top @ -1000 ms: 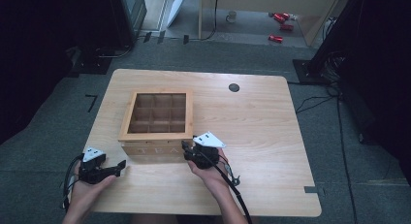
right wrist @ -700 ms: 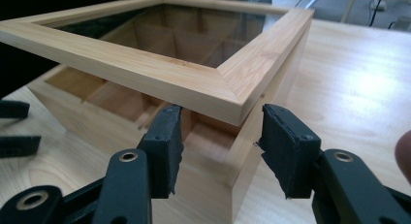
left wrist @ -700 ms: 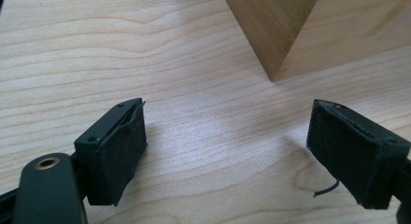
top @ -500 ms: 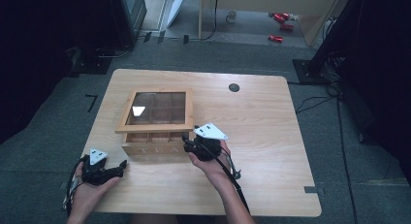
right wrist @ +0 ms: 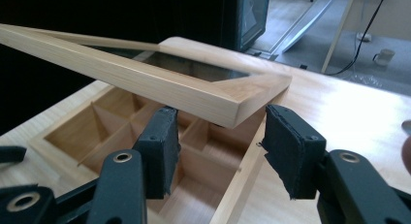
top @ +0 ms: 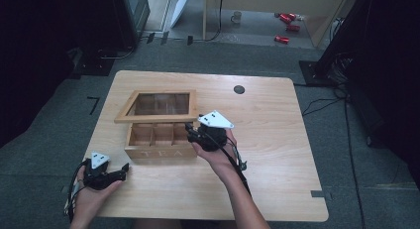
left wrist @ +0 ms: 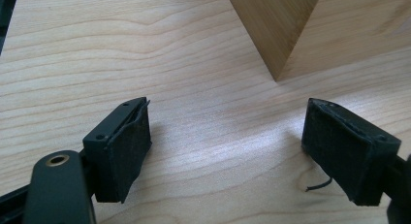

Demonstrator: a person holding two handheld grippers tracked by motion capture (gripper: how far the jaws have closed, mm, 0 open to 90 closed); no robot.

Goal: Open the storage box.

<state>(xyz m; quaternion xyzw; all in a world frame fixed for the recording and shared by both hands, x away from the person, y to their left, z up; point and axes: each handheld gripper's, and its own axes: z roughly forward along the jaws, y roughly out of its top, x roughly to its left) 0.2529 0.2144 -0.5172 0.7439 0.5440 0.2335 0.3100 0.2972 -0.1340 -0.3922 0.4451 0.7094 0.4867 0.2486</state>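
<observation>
- Two tools are in your hands: the right tool (top: 190,131) sits at the front right corner of the tea box (top: 156,140), the left tool (top: 125,168) rests low on the desk (top: 277,140) near its front left edge.
- Your right tool's jaws stand apart and have just been opening; the raised lid (right wrist: 145,81) lies tilted across them, its corner above the gap, and no pad presses on it.
- The lid (top: 157,105) hangs half open over the compartments.
- Your left tool's jaws stand wide apart, have just been closing a little, with bare desk between them; the box corner (left wrist: 274,30) is just ahead.
</observation>
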